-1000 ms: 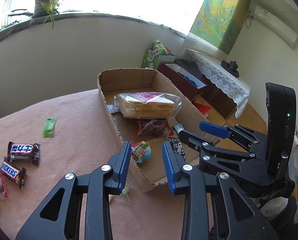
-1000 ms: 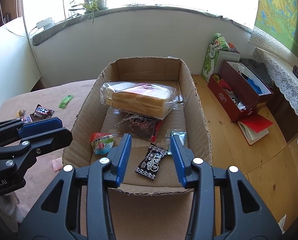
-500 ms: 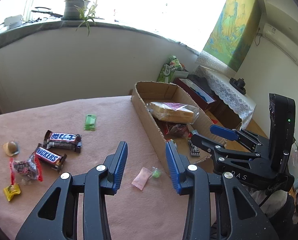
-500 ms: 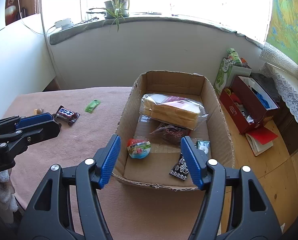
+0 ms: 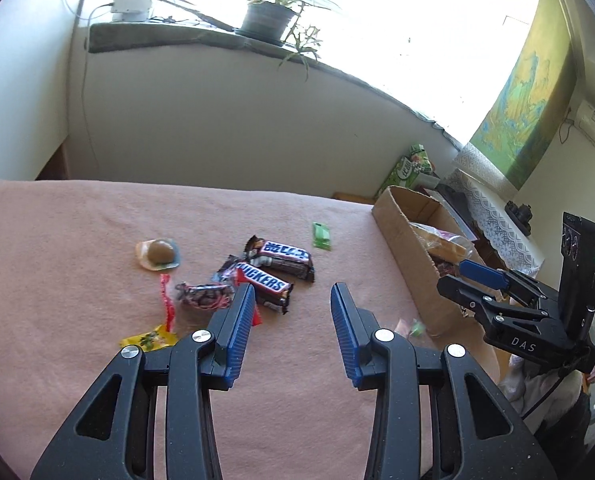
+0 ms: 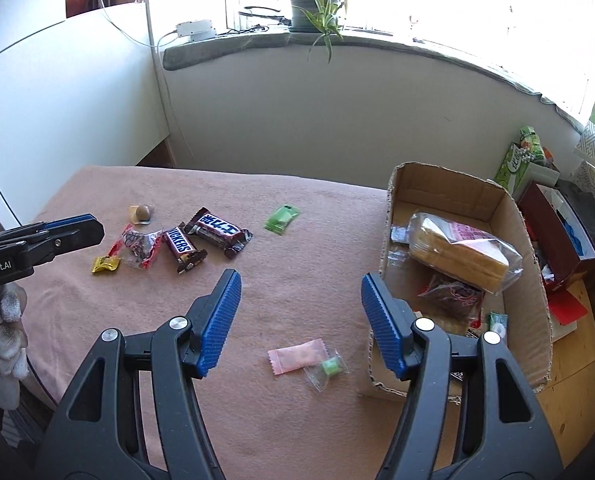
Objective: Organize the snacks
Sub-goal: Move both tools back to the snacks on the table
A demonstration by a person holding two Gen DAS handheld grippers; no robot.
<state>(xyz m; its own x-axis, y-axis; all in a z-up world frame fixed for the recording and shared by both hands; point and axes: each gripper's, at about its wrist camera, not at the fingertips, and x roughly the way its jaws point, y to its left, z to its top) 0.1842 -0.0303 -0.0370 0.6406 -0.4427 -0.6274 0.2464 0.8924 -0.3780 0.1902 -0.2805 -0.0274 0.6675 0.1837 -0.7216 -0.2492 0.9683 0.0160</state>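
Note:
Loose snacks lie on the pink tablecloth [image 6: 289,240]: two Snickers bars [image 5: 267,280] [image 6: 182,245], a red-and-clear packet [image 6: 139,246], a yellow candy [image 6: 106,265], a brown sweet [image 6: 142,212] and a green packet [image 6: 281,218]. A pink packet [image 6: 297,356] and a small green candy [image 6: 329,367] rest beside the cardboard box [image 6: 531,280], which holds a bagged bread loaf [image 6: 461,254]. My left gripper [image 5: 293,294] hangs open and empty just short of the Snickers bars. My right gripper [image 6: 299,286] is open, empty, above bare cloth left of the box.
The windowsill carries a potted plant [image 6: 309,8] and a power adapter [image 6: 195,29]. On the wooden floor right of the table stand a red box [image 6: 557,232] and a green carton [image 6: 517,160]. A gloved hand [image 6: 1,332] holds the left gripper.
Both grippers swung left from over the box to over the tablecloth. Both sets of jaws stand wider than a second ago. The loose snacks now lie in front of the left gripper.

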